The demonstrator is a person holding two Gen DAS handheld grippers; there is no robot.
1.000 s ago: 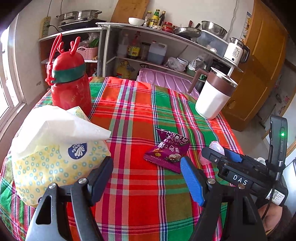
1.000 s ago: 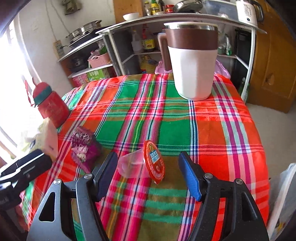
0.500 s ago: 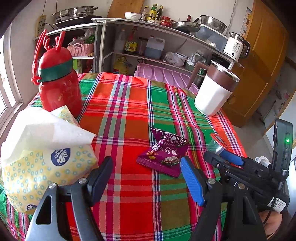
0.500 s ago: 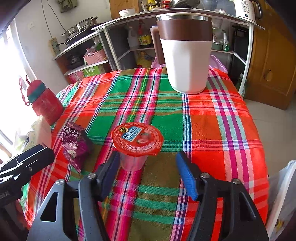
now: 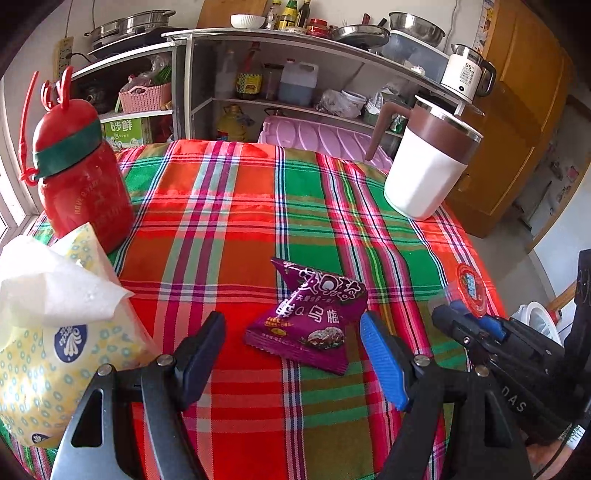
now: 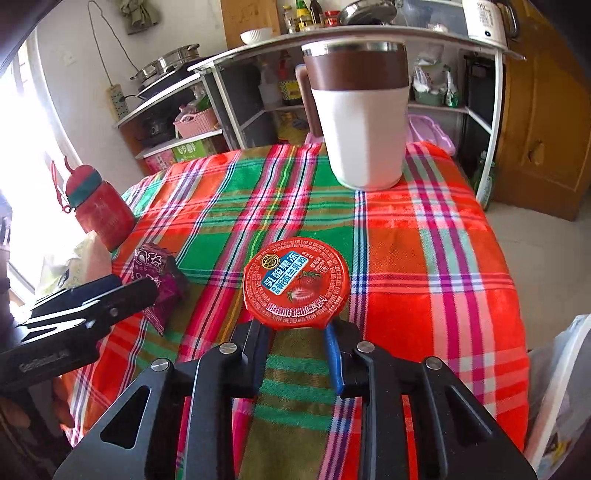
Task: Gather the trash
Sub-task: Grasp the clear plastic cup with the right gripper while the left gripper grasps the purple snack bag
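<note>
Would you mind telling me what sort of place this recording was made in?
Most likely a home kitchen with a dining table. Behind the plaid-covered table an open shelf unit holds cooking pots, sauce bottles and an electric kettle, and a wooden cabinet stands to the right.

The surface (image 5: pixel 236 206) is covered by a plaid cloth of red, green and pink. A purple snack packet (image 5: pixel 310 321) lies flat on it, just ahead of the left jaws and between their lines. A yellow dotted tissue pack (image 5: pixel 55 354) sits to the left of those jaws, with a red bottle (image 5: pixel 81 184) standing just behind it. A white mug with a brown rim (image 6: pixel 360 122) stands well ahead of the right jaws, at the far edge.
</note>
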